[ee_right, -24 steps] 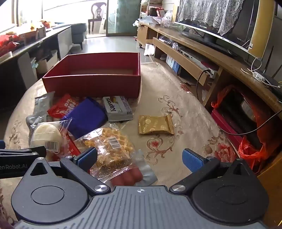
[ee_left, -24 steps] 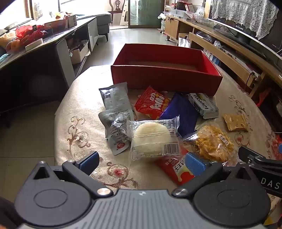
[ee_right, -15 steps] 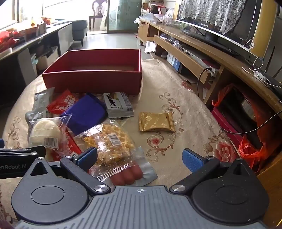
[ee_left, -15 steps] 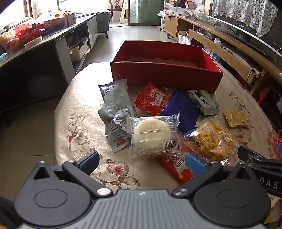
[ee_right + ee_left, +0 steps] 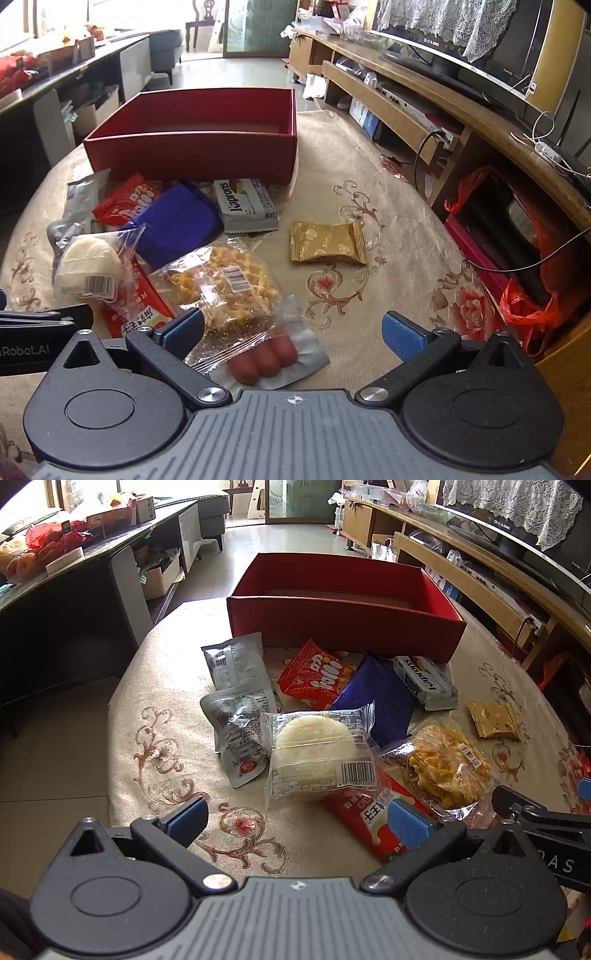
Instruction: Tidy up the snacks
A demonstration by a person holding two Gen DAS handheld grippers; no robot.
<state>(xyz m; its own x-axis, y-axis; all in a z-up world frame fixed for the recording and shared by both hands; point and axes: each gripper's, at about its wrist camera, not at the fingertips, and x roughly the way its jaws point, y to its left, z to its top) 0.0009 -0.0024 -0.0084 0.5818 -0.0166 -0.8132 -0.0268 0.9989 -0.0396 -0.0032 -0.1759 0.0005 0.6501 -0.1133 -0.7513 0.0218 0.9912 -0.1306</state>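
Comparing earlier views, both cameras are now tilted lower toward the pile. Left gripper [image 5: 295,821] is held spread before the rice-cake packet [image 5: 319,751]; right gripper [image 5: 291,332] is spread over the sausage pack [image 5: 266,356]. Red box [image 5: 192,147] lies beyond, seemingly unfilled; picking appears imminent.

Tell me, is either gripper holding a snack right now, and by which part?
Nothing is held. The left gripper and the right gripper both stand open above the table, with no snack between their fingers.
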